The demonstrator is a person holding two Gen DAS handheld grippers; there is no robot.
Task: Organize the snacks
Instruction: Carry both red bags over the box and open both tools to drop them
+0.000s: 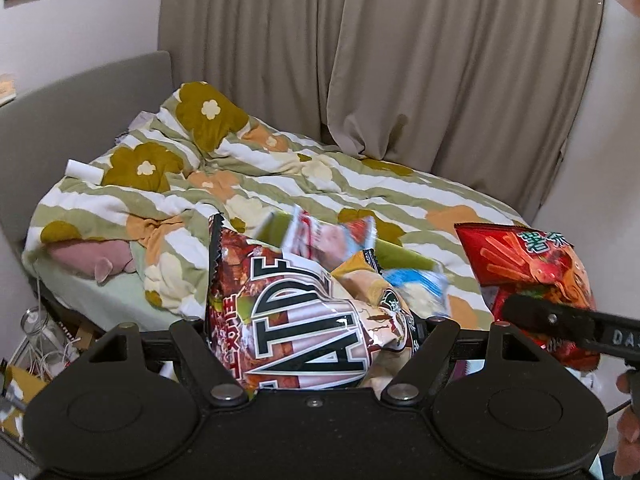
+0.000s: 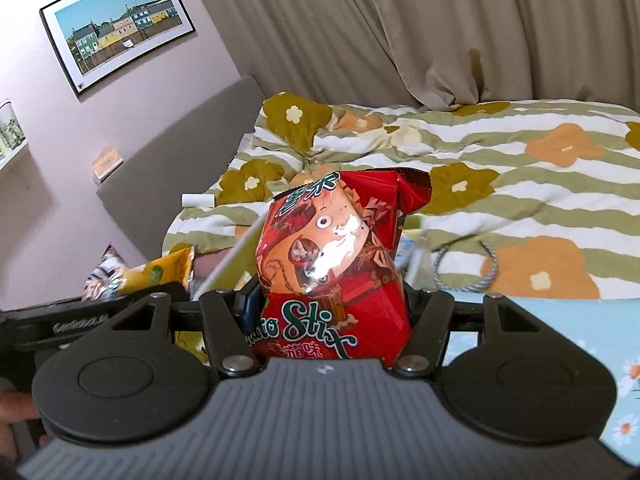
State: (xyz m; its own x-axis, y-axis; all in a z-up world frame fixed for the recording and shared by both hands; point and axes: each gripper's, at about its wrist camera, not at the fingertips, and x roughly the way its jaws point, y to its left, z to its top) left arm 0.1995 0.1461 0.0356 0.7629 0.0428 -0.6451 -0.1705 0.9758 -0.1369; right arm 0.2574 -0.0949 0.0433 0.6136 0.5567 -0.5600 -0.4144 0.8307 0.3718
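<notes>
Two grippers each pinched a snack: the left gripper (image 1: 308, 332) clamped a glossy brown-and-white crinkled bag (image 1: 280, 312), the right gripper (image 2: 328, 312) a shiny red foil Stix packet (image 2: 332, 252), both raised above the green-striped floral quilt (image 1: 280, 168) before beige curtains (image 1: 400, 40).

Rumpled floral duvet (image 1: 280, 176) on the bed, beige curtains (image 1: 400, 60) behind, framed houses picture (image 2: 116, 40) on wall.
</notes>
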